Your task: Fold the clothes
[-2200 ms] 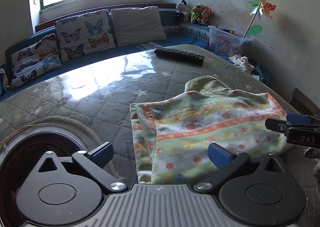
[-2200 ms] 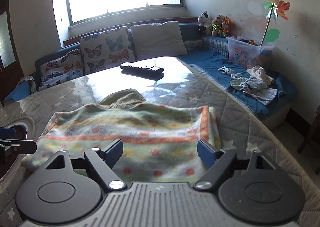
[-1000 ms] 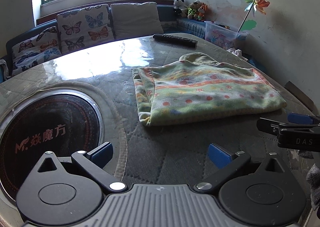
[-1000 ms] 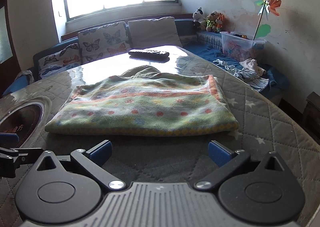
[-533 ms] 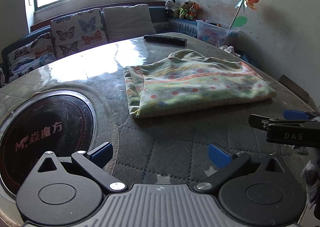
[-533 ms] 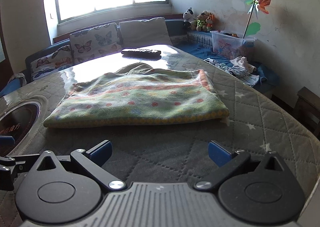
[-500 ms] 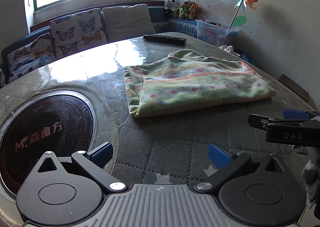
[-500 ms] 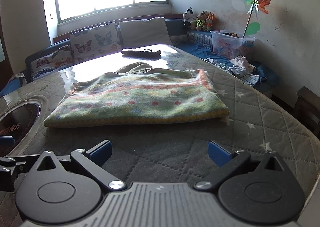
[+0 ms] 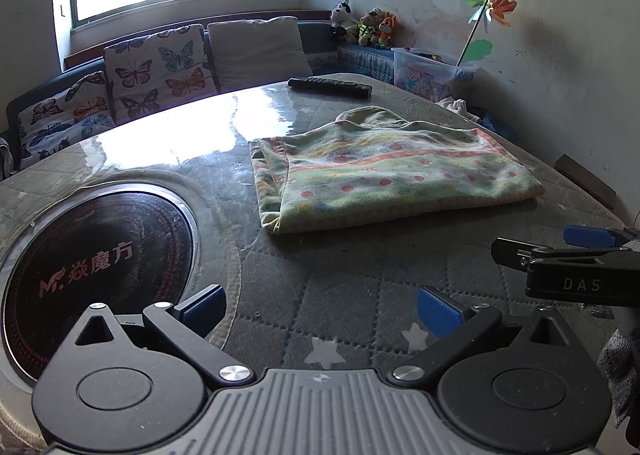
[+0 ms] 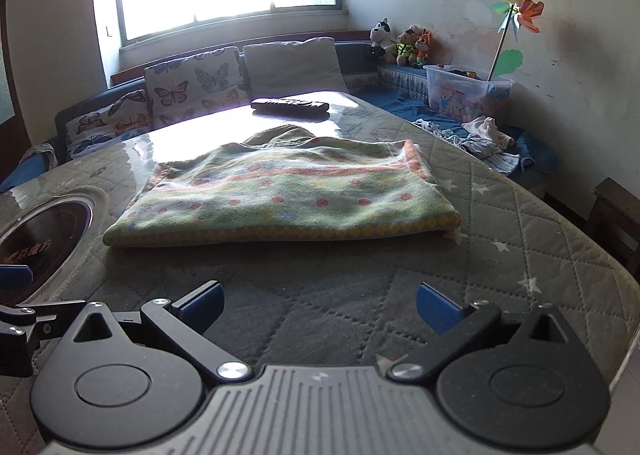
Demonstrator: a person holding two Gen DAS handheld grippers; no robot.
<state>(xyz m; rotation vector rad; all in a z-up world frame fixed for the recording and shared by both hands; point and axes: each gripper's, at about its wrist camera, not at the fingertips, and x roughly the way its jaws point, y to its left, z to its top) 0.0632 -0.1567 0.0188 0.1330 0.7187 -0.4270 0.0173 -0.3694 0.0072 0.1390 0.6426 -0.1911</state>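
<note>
From my left wrist camera, left to right: the round dark hob (image 9: 96, 267) set into the table (image 9: 340, 295); my left gripper (image 9: 320, 305), jaws spread wide and holding nothing, low over the quilted cover; the folded garment (image 9: 392, 179), a green fleece with red dots and an orange stripe, lying flat on the table well ahead of both grippers and touched by neither; a remote (image 9: 330, 87) beyond it near the far edge; my right gripper, seen side-on at the right edge. From my right wrist camera: the hob at far left; my right gripper (image 10: 320, 303), jaws likewise spread and empty; the garment centred ahead; a bin (image 10: 466, 91) with a pinwheel (image 10: 520, 9) on the bench at right.
</note>
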